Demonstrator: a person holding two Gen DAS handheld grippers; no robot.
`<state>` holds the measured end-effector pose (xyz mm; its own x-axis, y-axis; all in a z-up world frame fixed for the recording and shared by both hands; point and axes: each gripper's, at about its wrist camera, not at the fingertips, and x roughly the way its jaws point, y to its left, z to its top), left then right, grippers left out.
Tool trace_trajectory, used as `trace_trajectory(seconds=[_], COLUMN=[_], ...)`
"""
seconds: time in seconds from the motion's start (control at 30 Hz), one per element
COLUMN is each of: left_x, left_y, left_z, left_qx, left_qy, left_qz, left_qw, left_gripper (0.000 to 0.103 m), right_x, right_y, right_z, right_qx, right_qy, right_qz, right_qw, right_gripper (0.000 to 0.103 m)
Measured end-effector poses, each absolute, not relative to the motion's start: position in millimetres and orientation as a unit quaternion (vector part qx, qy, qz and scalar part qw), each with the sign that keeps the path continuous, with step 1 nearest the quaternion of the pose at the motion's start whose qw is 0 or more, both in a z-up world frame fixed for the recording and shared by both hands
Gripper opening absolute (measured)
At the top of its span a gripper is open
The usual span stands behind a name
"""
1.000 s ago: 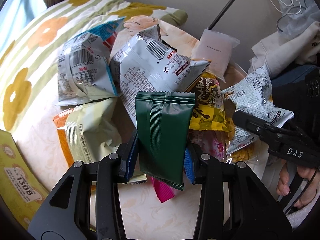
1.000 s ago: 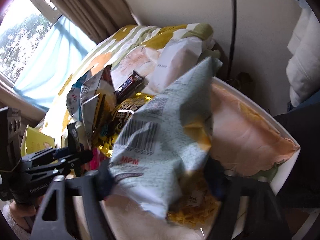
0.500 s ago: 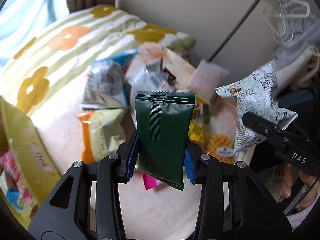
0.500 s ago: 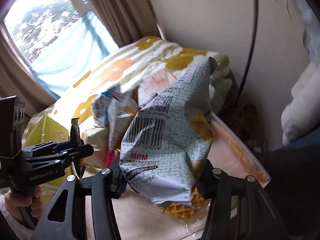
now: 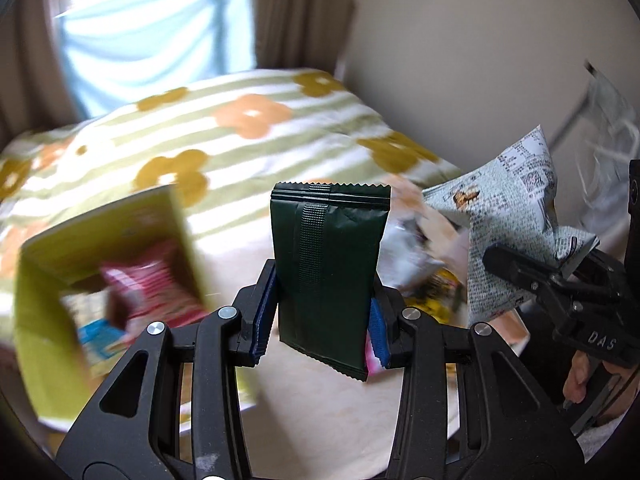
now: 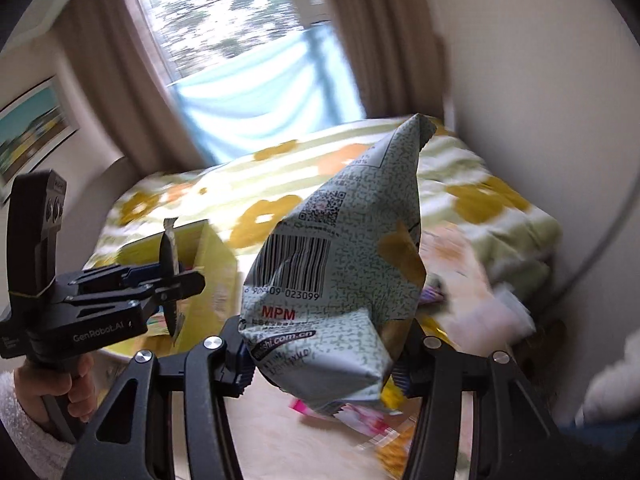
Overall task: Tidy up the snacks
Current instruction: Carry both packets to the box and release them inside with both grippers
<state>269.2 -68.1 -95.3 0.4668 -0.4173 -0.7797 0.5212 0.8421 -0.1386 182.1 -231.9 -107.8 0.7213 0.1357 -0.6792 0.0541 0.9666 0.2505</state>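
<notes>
Above bed (image 5: 240,148), clear of yellow box (image 5: 100,248): dark green packet (image 5: 328,276) pinched upright by left gripper (image 5: 320,320) jaws; printed bag (image 6: 340,280) clamped by right gripper (image 6: 324,364) jaws. Both judged light, crinkly, slippery; best held low.

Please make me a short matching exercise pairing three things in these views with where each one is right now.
Things:
1. dark green packet
2. pale printed bag
3. pink snack pack

Places:
A. inside the yellow-green box
B. clamped in the left gripper
C. clamped in the right gripper

Pairs: 1-B, 2-C, 3-A
</notes>
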Motion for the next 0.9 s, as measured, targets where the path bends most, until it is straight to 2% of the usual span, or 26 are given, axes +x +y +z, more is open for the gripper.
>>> trace_trajectory(seconds=[0.23,0.57,0.73,0.9], left_x=[293,332,343,343], left_y=[26,136,170,171], left_z=[-91,-131,-167,-191], left_qx=[0.031,0.0,0.019,0.045], left_qy=[0.442,0.484,0.517,0.54], left_qz=[-0.181,-0.089,-0.052,-0.048], left_qw=[0.878,0.87,0.854,0.839], left_gripper=[0.036,0.036,0.036,0.036], right_x=[234,297,315,325], right_y=[-157,-55,-21,-3], right_z=[-105,-134,-157,-171], right_qx=[0.09,0.064,0.058,0.053], right_qy=[0.376,0.417,0.448,0.472], right_qz=[0.119,0.193,0.203,0.197], right_qw=[0.915,0.886,0.869,0.857], right_gripper=[0.049,0.049,0.049,0.049])
